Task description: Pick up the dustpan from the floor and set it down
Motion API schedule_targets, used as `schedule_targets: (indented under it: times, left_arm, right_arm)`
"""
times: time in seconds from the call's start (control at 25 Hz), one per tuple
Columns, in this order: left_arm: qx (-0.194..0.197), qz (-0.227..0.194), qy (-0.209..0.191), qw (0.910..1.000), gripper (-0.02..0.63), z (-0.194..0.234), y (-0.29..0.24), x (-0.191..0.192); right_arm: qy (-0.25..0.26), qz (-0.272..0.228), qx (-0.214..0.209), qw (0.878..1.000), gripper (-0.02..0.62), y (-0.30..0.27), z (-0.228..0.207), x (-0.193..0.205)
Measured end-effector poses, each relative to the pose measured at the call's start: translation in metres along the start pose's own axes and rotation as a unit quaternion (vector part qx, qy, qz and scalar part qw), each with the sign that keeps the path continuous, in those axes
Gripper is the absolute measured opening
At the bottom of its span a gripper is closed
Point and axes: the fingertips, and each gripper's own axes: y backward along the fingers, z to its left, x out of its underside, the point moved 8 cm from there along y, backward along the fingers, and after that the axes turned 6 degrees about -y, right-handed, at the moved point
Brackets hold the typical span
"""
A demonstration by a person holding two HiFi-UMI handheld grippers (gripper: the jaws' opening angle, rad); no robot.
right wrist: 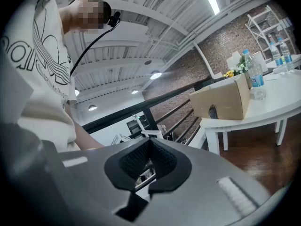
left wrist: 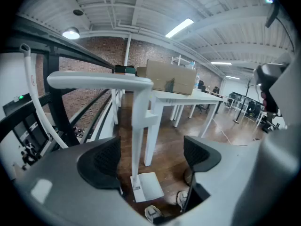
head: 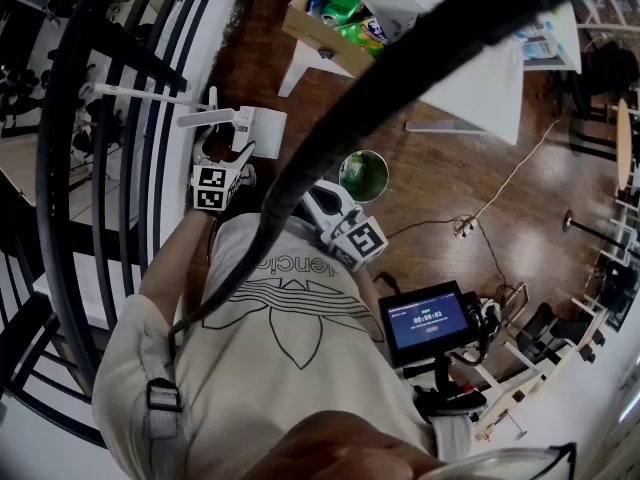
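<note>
The left gripper (left wrist: 151,157) has its jaws spread about as wide as they go, and the dustpan's upright white handle (left wrist: 136,126) stands in the gap between them, nearer the left pad (left wrist: 101,161) than the right one, with no pad pressing on it, so nothing is gripped. The dustpan (left wrist: 148,186) itself sits on the brown wooden floor (left wrist: 169,140), its flat white pan down on the boards and its handle rising straight up to a crosswise grip at the top (a long, rounded bar that reaches out to the left in the left gripper view). It stands just beside the black railing (left wrist: 61,112) and close to a leg of the white table (left wrist: 188,98), which carries a cardboard box (left wrist: 169,76). The toes of the person's shoes (left wrist: 153,213) show on the floor just below the pan. From the head view, the dustpan lies directly ahead of the left gripper, and a green bin (head: 362,175) stands on the floor to its right, near the right gripper (right wrist: 148,145). That gripper is held up by the person's chest, apart from the dustpan, with its dark pads brought together at the tips and nothing between them.
</note>
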Motion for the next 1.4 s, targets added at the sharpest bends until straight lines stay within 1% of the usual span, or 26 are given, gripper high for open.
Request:
schedule_targets:
  times: [0.12,0.24,0.36,0.48,0.52,0.56,0.6,0.68,0.76,0.84,1.0,1.2,1.32,1.4]
  left_arm:
    - [-0.021,-0.018,-0.004,0.9996,0.442,0.036,-0.025,0.006]
    - [-0.013,-0.029,-0.012,0.9994,0.440,0.057,-0.054,0.007]
    - [0.001,-0.017,-0.030,0.9994,0.439,0.058,-0.079,0.009]
    - [0.009,-0.003,-0.050,0.9987,0.406,0.052,-0.096,0.010]
    - [0.011,0.006,-0.057,0.9983,0.367,0.050,-0.098,0.009]
    - [0.010,0.020,-0.066,0.9976,0.200,0.049,-0.099,0.008]
    - [0.007,0.037,-0.072,0.9967,0.075,0.048,-0.099,0.007]
    - [0.008,0.061,-0.067,0.9958,0.066,0.047,-0.097,0.002]
    - [0.009,0.061,-0.055,0.9966,0.066,0.045,-0.090,-0.008]
    - [0.002,0.046,-0.047,0.9978,0.066,0.041,-0.073,-0.024]
    - [-0.016,0.017,-0.028,0.9993,0.066,0.032,-0.024,-0.069]
    - [-0.033,-0.015,-0.026,0.9990,0.066,0.025,0.040,-0.126]
    - [-0.041,-0.037,-0.031,0.9980,0.064,0.020,0.054,-0.143]
    - [-0.047,-0.042,-0.030,0.9976,0.064,0.018,0.058,-0.150]
  right_arm:
    - [-0.018,0.006,0.018,1.000,0.002,-0.005,-0.008,0.009]
    - [-0.019,0.008,0.042,0.999,0.002,-0.003,-0.017,0.024]
    - [-0.013,0.015,0.058,0.998,0.002,0.000,-0.015,0.036]
    - [-0.011,0.011,0.067,0.998,0.002,0.003,-0.014,0.038]
    - [-0.011,0.008,0.069,0.997,0.002,0.004,-0.014,0.037]
    - [-0.012,0.004,0.072,0.997,0.002,0.004,-0.012,0.036]
    - [-0.015,0.000,0.074,0.997,0.002,0.004,-0.011,0.034]
    - [-0.011,-0.011,0.073,0.997,0.002,0.004,-0.012,0.032]
    - [0.003,-0.023,0.068,0.997,0.002,0.005,-0.016,0.029]
    - [0.015,-0.034,0.061,0.997,0.002,0.008,-0.020,0.022]
    - [0.015,-0.051,0.041,0.998,0.002,0.012,-0.024,0.002]
    - [0.031,-0.071,-0.010,0.997,0.002,-0.001,-0.032,-0.010]
    - [0.023,-0.079,-0.026,0.996,0.002,-0.010,-0.042,-0.020]
    - [0.023,-0.080,-0.038,0.996,0.002,-0.016,-0.044,-0.024]
